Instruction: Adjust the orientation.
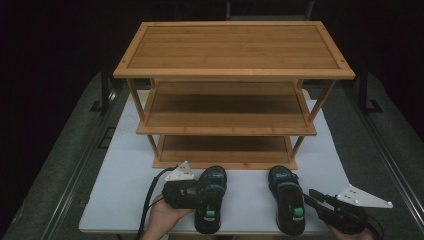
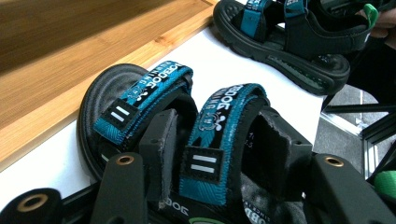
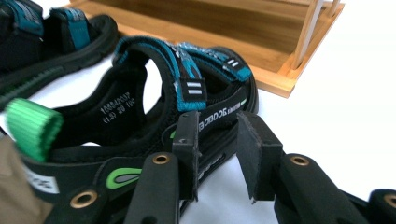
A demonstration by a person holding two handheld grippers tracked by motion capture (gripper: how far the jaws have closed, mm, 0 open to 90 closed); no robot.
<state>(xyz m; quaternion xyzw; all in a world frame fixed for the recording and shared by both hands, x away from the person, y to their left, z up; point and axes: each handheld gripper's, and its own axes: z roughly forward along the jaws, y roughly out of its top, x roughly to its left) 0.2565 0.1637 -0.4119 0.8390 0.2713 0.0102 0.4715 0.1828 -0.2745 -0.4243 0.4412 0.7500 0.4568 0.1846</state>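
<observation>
Now both sandals lay on the table's (image 1: 125, 165) front strip, toes just short of the rack's (image 1: 225, 162) base. Left gripper (image 1: 197, 192) straddled the left sandal's (image 1: 210, 200) rear strap, jaws part-open (pads loose). Right gripper (image 1: 312, 196), part-open, held nothing beside the right sandal (image 1: 289, 200).

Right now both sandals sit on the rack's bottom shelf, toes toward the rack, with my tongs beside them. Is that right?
Not quite. The left sandal and right sandal sit on the white table in front of the wooden rack, not on its bottom shelf, which is bare in the high view. The rest holds: toes toward the rack, left tongs and right tongs beside them.
</observation>
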